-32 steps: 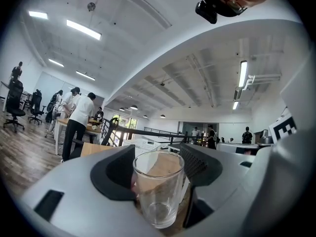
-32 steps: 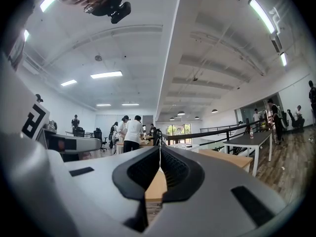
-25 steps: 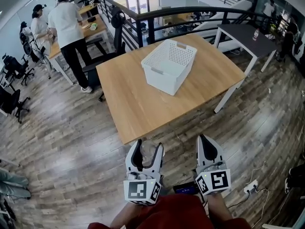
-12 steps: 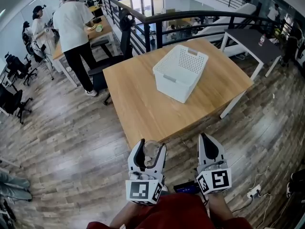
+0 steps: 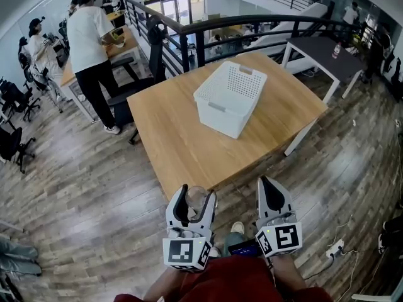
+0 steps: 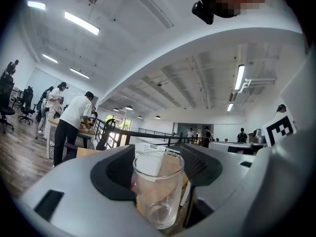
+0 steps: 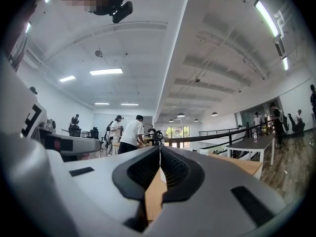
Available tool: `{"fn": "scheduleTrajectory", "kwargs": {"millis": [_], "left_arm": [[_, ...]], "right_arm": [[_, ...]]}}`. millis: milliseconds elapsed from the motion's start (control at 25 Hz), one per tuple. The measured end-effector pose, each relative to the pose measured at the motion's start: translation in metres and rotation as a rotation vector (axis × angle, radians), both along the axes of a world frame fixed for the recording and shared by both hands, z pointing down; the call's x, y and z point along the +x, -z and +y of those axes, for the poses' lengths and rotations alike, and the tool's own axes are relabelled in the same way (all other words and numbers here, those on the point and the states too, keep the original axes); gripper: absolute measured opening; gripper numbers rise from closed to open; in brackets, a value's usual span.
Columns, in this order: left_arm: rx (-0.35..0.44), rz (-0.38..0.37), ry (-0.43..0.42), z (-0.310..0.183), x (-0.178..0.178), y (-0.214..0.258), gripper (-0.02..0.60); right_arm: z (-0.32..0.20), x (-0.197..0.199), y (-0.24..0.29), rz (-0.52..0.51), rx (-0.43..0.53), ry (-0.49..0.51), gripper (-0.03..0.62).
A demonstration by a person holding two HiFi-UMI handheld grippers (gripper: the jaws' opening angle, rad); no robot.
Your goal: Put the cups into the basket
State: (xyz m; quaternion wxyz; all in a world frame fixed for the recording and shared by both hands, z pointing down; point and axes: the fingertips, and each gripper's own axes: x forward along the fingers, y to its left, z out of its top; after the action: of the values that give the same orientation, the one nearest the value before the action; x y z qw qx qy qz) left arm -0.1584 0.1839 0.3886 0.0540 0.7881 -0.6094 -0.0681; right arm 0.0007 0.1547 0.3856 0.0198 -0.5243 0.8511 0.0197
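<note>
Glass cup (image 6: 158, 189): clear and upright, with its open mouth up. It sits between the two dark pads of my left gripper, and the pale inside of its base shows through the wall.
Left gripper (image 5: 195, 195): closed on the cup, one jaw against each side of the glass. I hold it low in front of me, over the floor and just short of the table's near edge. Its marker cube faces the head camera.
Right gripper (image 5: 269, 184): jaws pressed together, pad against pad. It is level with the left gripper and just beside it, also short of the table edge.
Table (image 5: 182, 143): light wood, set at an angle to me with a corner pointing my way.
Basket (image 5: 220, 115): white perforated plastic with a rectangular rim. It stands on the far half of the table, well apart from the cup and both grippers.
Floor (image 5: 82, 187): grey-brown wood planks, with a white power strip (image 5: 332, 249) lying at my right.
Railing (image 5: 208, 27): dark metal, curving behind the table.
Dark table (image 5: 318, 49): stands to the right beyond the railing's end.
Person (image 5: 88, 43): in a white shirt and dark trousers, standing at another wooden table at the back left, with others farther off.
Office chairs (image 5: 12, 137): black, along the left edge of the room.
</note>
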Motion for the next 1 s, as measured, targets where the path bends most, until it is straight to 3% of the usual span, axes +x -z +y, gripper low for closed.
{"fn": "scheduleTrajectory", "kwargs": {"millis": [640, 1000], "left_arm": [[-0.029, -0.002, 0.006, -0.076, 0.040, -0.015, 0.289], [-0.038, -0.011, 0.024, -0.116, 0.060, -0.010, 0.289]], "right_arm": [[-0.076, 0.035, -0.012, 0.019, -0.024, 0.005, 0.012], [-0.120, 0.052, -0.018, -0.036, -0.051, 0.016, 0.012]]}}
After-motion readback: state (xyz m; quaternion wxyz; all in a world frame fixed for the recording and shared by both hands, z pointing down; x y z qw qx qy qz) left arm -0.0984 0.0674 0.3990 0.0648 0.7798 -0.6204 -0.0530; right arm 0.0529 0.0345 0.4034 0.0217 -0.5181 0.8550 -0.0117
